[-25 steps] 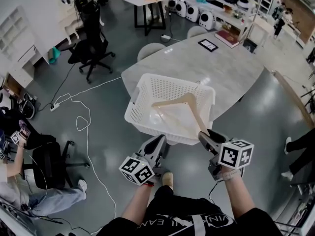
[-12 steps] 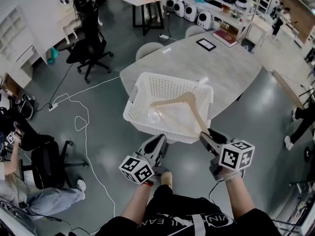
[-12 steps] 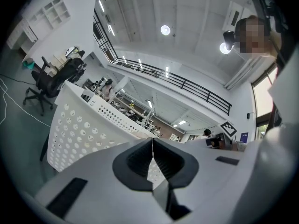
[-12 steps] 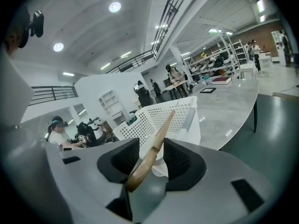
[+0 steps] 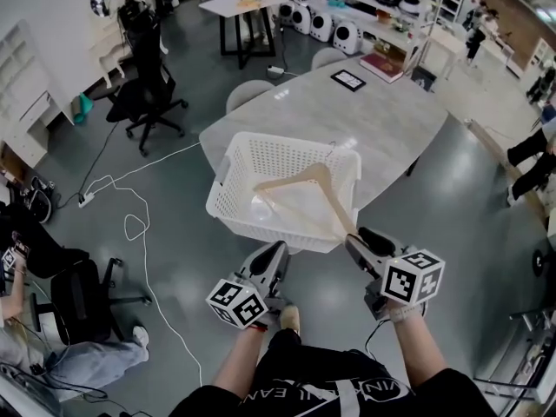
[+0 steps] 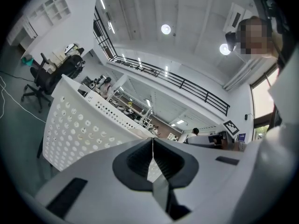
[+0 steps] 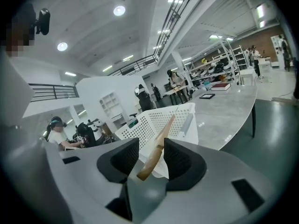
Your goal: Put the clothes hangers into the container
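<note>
A white perforated basket (image 5: pixel 228 205) stands on the near edge of a grey oval table (image 5: pixel 373 120). A wooden clothes hanger (image 5: pixel 306 180) lies in it, one arm sticking out over the near rim toward my right gripper (image 5: pixel 363 238). In the right gripper view the end of that hanger (image 7: pixel 159 141) sits between the jaws of the right gripper (image 7: pixel 152 154), which are opening, with a gap beside it. My left gripper (image 5: pixel 275 254) hovers below the basket's near rim; its jaws meet with nothing in them (image 6: pixel 153 143), the basket wall (image 6: pixel 77 125) just ahead.
A framed tablet (image 5: pixel 347 80) and a book (image 5: pixel 379 66) lie at the table's far end. Round stools (image 5: pixel 248 94) stand behind it, a black office chair (image 5: pixel 143 102) at the left. A white cable (image 5: pixel 139 226) loops over the floor. A seated person (image 5: pixel 22 320) is at far left.
The basket and table have slid slightly left and up in the head view. The right gripper still has the hanger's end between its jaws. The left gripper stays shut.
</note>
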Motion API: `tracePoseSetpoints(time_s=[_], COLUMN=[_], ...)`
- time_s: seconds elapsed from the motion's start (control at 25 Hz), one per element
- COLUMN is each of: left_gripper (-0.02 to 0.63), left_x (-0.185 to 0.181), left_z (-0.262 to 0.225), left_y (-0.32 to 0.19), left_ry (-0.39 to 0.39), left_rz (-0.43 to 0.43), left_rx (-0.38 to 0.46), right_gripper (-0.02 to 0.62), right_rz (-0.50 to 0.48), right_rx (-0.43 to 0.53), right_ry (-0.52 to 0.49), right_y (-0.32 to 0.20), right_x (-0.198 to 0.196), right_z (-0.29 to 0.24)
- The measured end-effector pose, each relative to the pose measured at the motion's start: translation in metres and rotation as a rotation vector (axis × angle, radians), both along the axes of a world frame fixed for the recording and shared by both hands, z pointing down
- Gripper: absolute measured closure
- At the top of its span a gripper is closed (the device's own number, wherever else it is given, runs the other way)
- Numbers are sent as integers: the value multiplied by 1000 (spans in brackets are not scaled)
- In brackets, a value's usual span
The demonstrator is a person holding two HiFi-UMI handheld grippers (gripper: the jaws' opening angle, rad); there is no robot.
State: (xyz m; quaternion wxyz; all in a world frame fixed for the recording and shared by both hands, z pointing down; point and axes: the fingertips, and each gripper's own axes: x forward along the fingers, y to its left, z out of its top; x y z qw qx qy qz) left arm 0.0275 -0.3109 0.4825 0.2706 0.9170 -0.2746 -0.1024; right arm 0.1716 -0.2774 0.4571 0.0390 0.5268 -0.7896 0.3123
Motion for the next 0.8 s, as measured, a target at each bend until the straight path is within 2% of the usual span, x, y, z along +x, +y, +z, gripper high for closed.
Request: tracePoseSetpoints(time_s=[0.36,0.8], left_gripper=[594,594], left_x=[-1,-9], left_z=[-5,-9], left_y=[16,57], left_ry=[6,-4], left_rz=[-3,-25], left_rx=[12,30], right_gripper=[440,437], right_rz=[-1,20], right_rx=[41,144], right_ry=[64,97], right_y=[17,52], right_x=[0,-1], right_z=[-10,-27])
